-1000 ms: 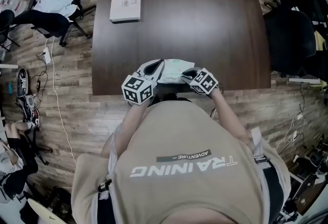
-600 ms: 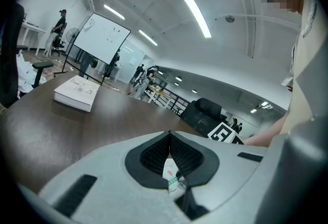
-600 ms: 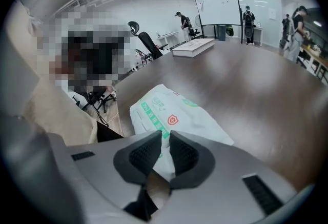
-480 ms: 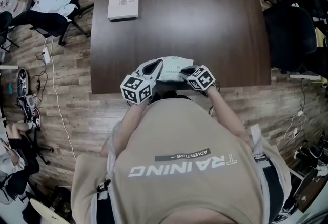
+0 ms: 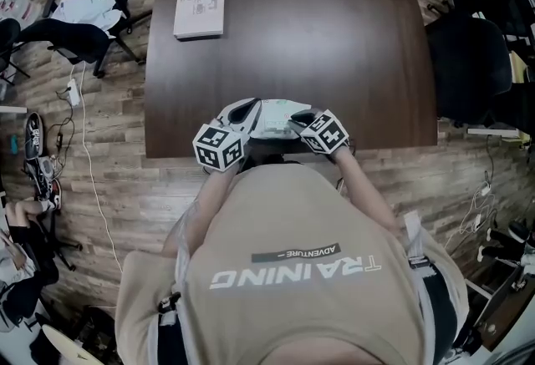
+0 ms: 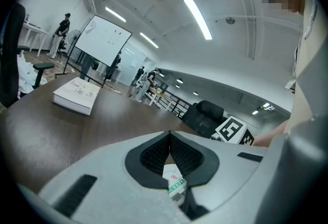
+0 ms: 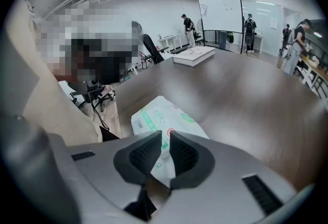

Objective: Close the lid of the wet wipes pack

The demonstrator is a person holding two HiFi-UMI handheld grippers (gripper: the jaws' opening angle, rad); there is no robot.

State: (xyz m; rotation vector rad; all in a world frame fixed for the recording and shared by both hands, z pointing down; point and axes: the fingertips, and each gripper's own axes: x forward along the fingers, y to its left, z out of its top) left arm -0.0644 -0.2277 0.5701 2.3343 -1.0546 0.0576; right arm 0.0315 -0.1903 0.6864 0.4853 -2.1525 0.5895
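Observation:
The wet wipes pack (image 5: 278, 117), white with green print, lies at the near edge of the dark wooden table (image 5: 334, 46). My left gripper (image 5: 251, 111) is at the pack's left end. In the left gripper view its tips (image 6: 169, 136) meet, and a strip of the pack (image 6: 175, 185) shows pinched between the pads. My right gripper (image 5: 299, 117) is at the pack's right end. There the jaws (image 7: 165, 138) stand a narrow slit apart with white pack material (image 7: 159, 115) between them. The lid itself is hidden by the grippers.
A white book (image 5: 200, 4) lies at the table's far left corner, also in the left gripper view (image 6: 77, 95) and the right gripper view (image 7: 193, 55). Office chairs stand left (image 5: 92, 29) and right (image 5: 472, 63) of the table. Cables lie on the floor.
Both grippers and the pack have shifted slightly left along the table's near edge. Their hold on the pack looks the same.

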